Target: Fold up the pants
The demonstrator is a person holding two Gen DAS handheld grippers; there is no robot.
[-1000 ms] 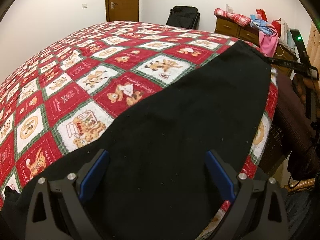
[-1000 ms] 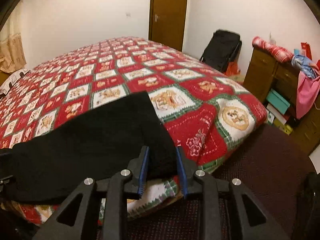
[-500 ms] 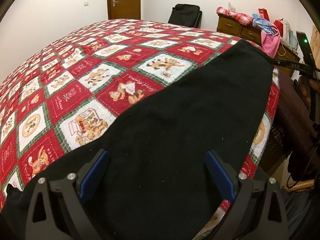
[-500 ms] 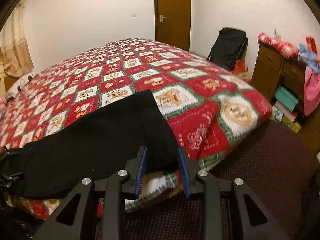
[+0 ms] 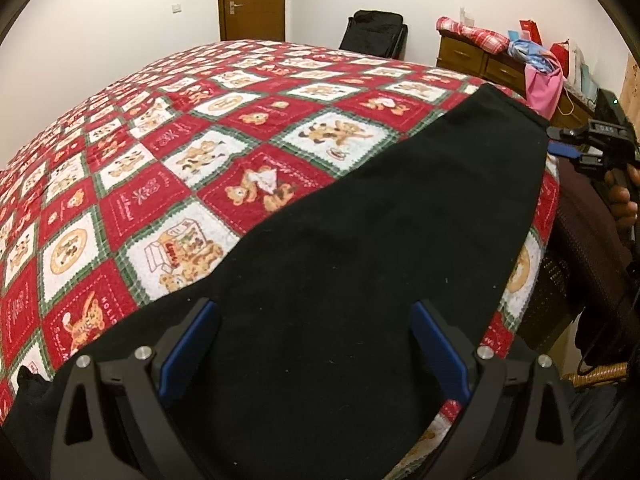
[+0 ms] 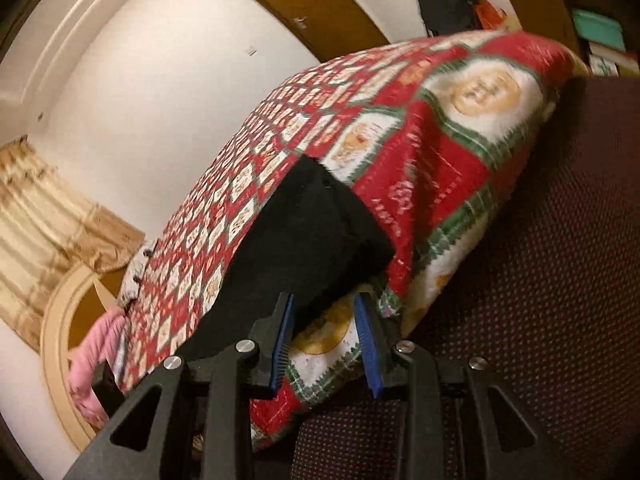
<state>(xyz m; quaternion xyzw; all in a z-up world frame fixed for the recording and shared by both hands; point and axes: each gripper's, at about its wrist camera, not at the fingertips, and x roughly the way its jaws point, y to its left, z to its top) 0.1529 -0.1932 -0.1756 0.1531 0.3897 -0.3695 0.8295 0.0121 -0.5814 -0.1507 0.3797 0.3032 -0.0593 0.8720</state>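
Both grippers are matte black frames with triangular cut-outs and silver screw heads. The left gripper (image 5: 314,344) carries blue-lined fingers (image 5: 188,344) at seven and five o'clock; the right gripper (image 6: 325,334) matches, with ribbed blue pads.

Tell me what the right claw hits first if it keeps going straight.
Probably the hem corner of the black pants, with the quilt draped over the bed edge just under it; depth is unclear.

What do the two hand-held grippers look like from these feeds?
Both match: the left hand-held gripper and right hand-held gripper have matte black angular finger frames with triangular cut-outs, silver round bolt heads and blue pads on the inner faces. The right's pads look ribbed. No cables or sleeves are visible on them.
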